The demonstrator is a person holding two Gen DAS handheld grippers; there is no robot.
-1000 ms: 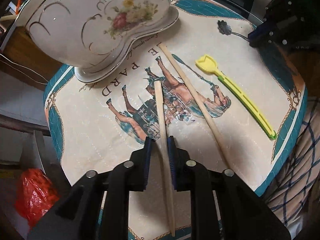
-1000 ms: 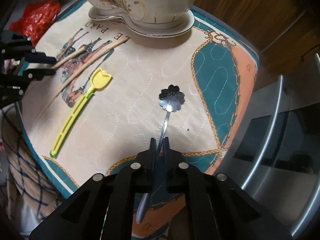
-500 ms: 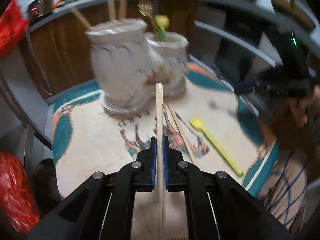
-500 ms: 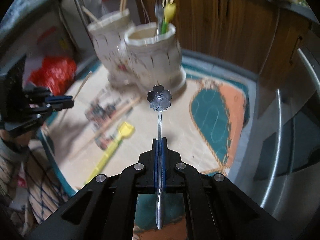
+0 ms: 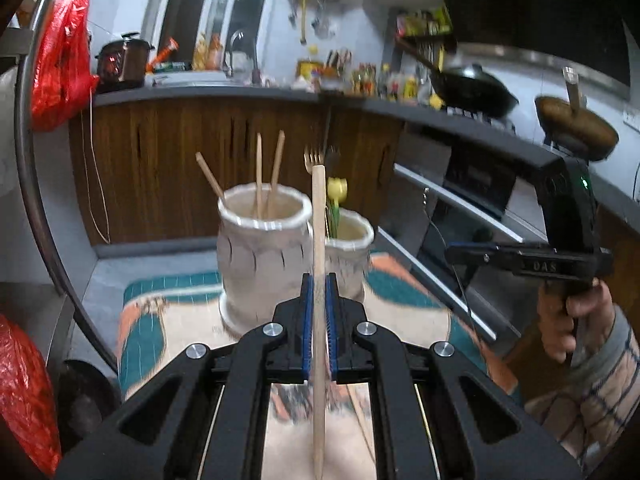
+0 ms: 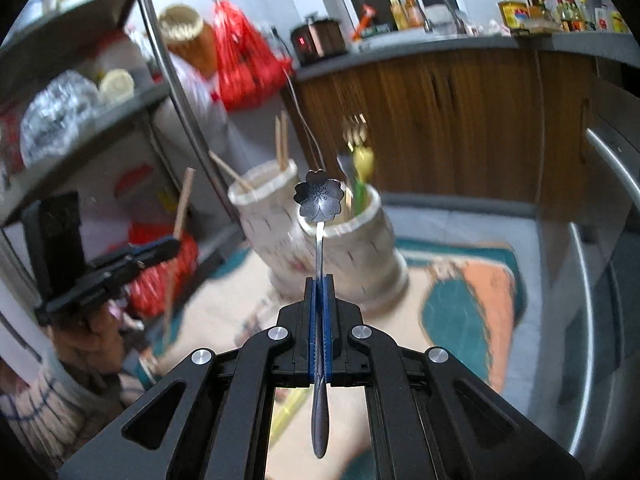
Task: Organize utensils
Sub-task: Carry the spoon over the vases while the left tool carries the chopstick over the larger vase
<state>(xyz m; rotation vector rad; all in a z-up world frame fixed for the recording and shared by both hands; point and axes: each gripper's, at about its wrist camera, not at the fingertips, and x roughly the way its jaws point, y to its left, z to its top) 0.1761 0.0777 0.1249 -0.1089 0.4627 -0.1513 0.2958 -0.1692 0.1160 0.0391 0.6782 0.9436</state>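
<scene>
Wooden chopstick clamped in left gripper, raised before the two-pot white holder on the patterned mat. Right gripper pinches flower-bowl metal spoon, aimed at holder's right pot.

Both wrist views look along their tongs at the near ceramic holder.

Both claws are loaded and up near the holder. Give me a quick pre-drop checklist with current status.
1. Left claw shut on chopstick: ok.
2. Right claw shut on flower spoon: ok.
3. Chopstick compartment has room, three sticks inside: ok.
4. Fork compartment has room for the spoon: ok.
5. Tips above the holder's rim: cannot tell.
6. Claws clear of each other: ok.
</scene>
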